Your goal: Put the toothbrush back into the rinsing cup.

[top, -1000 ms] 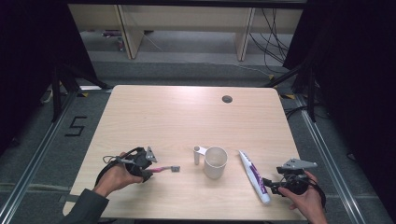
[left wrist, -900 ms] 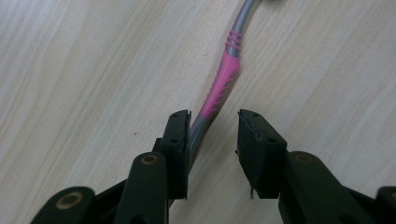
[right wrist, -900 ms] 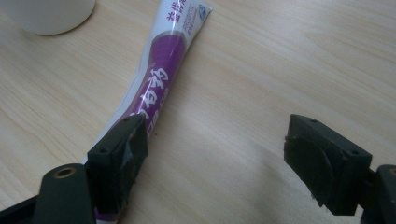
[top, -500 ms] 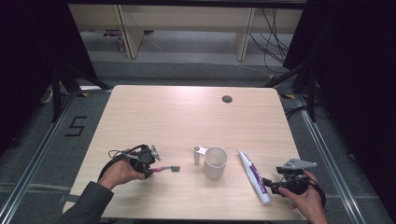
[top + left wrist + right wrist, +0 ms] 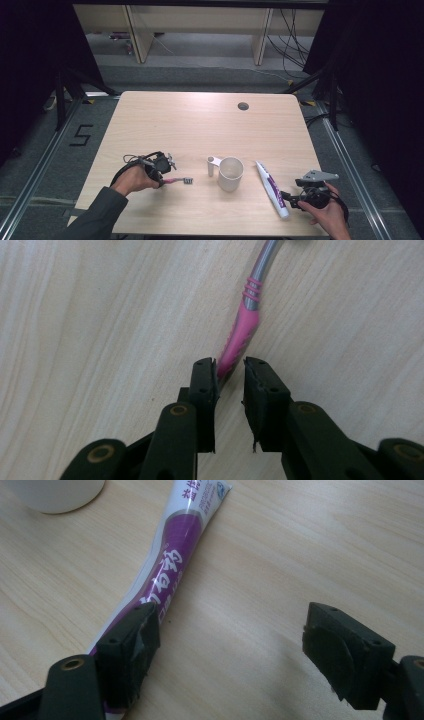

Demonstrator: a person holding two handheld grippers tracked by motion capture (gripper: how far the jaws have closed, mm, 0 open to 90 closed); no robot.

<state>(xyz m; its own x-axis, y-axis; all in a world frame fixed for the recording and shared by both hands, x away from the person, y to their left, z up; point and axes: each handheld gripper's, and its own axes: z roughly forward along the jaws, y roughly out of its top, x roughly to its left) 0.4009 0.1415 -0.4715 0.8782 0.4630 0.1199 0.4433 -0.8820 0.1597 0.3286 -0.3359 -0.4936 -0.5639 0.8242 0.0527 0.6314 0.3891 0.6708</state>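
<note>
A pink and grey toothbrush lies flat on the wooden table, left of a white cup. My left gripper is at its handle end. In the left gripper view the pink handle runs between the jaws of my left gripper, which have just been closing. It touches the left pad, with a gap to the right one. A white and purple toothpaste tube lies right of the cup. My right gripper stands wide open at its near end. Its left jaw is over the tube and the right gripper holds nothing.
A short white piece stands against the cup's left side. A round cable hole sits near the table's far edge. The cup's base shows at the top left of the right gripper view. Dark floor and shelving surround the table.
The left gripper's jaws have narrowed around the toothbrush handle, and the left hand has shifted only slightly. The right hand, toothpaste and cup have not moved.
</note>
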